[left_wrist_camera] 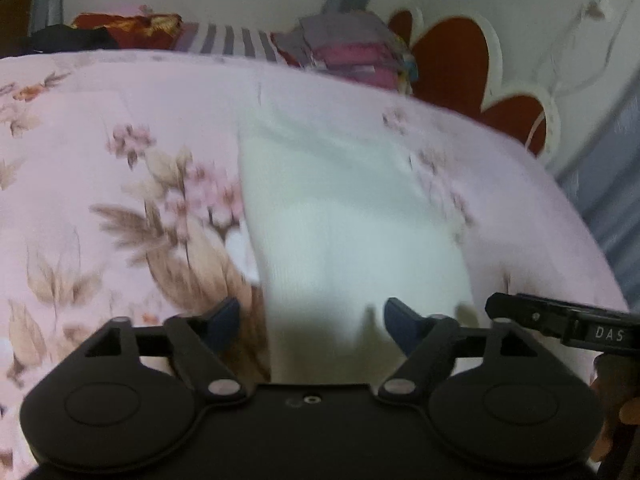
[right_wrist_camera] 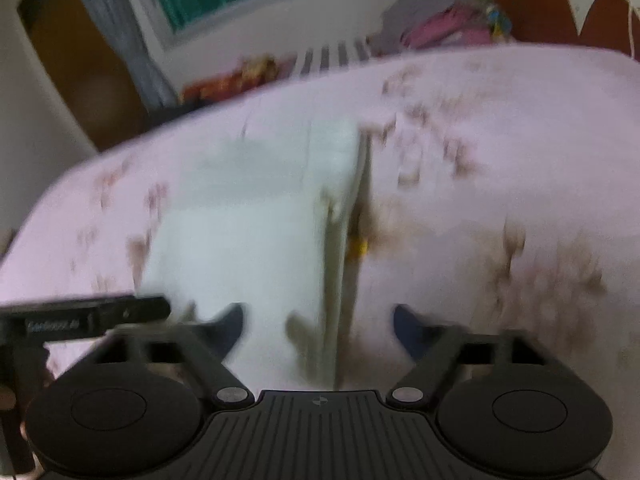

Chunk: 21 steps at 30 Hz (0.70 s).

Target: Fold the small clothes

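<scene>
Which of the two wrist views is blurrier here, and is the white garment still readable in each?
Right wrist view: heavy motion smear; the sheet's flowers streak, the garment is only a pale shape with a folded right edge. Left wrist view: softer blur; the garment's ribbing shows and the flowers stay recognisable. Both have fisheye bowing, and both grippers are open.

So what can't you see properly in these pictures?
- Near end of the white garment: left wrist view, hidden behind the left gripper.
- Garment's right edge: right wrist view, smeared by motion blur.
- Yellow spot: right wrist view, too blurred to identify.
- Folded pile: left wrist view, too small and blurred.
</scene>
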Motion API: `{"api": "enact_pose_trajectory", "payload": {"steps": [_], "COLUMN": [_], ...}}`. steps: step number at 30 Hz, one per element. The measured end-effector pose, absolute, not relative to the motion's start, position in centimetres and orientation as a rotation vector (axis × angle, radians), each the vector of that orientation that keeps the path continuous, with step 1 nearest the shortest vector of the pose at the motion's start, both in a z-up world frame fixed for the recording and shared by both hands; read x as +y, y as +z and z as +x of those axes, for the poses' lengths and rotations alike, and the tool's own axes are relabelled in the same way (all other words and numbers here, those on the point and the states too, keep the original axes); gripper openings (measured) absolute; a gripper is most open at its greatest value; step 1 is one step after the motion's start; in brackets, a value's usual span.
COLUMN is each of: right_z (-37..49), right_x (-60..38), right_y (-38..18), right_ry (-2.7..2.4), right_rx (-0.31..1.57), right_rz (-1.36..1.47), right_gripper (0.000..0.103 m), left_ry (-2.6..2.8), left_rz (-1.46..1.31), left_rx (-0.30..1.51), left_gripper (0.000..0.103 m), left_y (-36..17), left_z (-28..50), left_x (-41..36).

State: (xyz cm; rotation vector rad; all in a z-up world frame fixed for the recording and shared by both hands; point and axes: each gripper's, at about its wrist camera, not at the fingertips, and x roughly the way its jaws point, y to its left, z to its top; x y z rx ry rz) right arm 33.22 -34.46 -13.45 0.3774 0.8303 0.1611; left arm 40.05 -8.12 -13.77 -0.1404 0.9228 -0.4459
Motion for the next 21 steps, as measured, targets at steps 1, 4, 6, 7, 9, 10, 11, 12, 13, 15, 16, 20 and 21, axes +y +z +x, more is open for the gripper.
{"api": "enact_pose_trajectory", "payload": {"steps": [1, 4, 6, 7, 9, 10, 11, 12, 13, 15, 16, 20, 21], "right_z": [33.9, 36.5, 38.4, 39.4, 41.0, 41.8, 42.5, 43.2, 43.6, 44.3, 44.3, 44.2, 44.1], "right_x": [-34.7, -35.4, -35.6, -35.7, -36.0, -36.2, -36.3, -36.5, -36.5, -36.5, -36.4, -36.3, -36.2], "right_y": [-13.1, -12.8, -13.2, -13.5, -14.4, -14.9, -15.5, -16.2, -16.8, -18.2, -18.5, -18.7, -18.6], "right_ry": [0.162, 0.159, 0.166, 0.171, 0.183, 0.183, 0.186, 0.198, 0.209, 0.240, 0.248, 0.262, 0.268], "right_rx": [0.818, 0.799, 0.806, 0.813, 0.826, 0.834, 0.843, 0.854, 0.867, 0.894, 0.881, 0.871, 0.867], "right_rz": [0.387, 0.429, 0.466, 0.489, 0.539, 0.562, 0.587, 0.612, 0.633, 0.685, 0.690, 0.690, 0.691], "right_gripper": [0.082, 0.082, 0.082, 0.082, 0.082, 0.082, 0.082, 0.082, 0.082, 0.082, 0.076, 0.043, 0.038], "left_ry": [-0.432, -0.405, -0.403, -0.402, -0.414, -0.420, -0.428, -0.446, -0.461, -0.480, -0.497, -0.506, -0.507], "left_rz": [-0.157, -0.237, -0.261, -0.275, -0.316, -0.332, -0.350, -0.375, -0.399, -0.423, -0.420, -0.413, -0.406], "left_rx": [0.923, 0.927, 0.940, 0.953, 0.982, 0.998, 1.013, 1.032, 1.051, 1.048, 1.046, 1.033, 1.026], "left_gripper": [0.081, 0.081, 0.081, 0.080, 0.078, 0.076, 0.075, 0.075, 0.073, 0.070, 0.061, 0.047, 0.045], "left_y": [-13.7, -13.7, -14.1, -14.4, -15.3, -15.8, -16.4, -17.1, -17.7, -18.2, -18.3, -18.3, -18.0], "left_z": [40.9, 43.3, 44.7, 45.3, 46.5, 47.0, 47.5, 47.8, 48.1, 48.3, 48.4, 48.2, 48.1], "left_x": [-8.1, -7.6, -7.7, -7.7, -7.7, -7.6, -7.6, -7.6, -7.5, -7.5, -7.7, -7.8, -7.8]}}
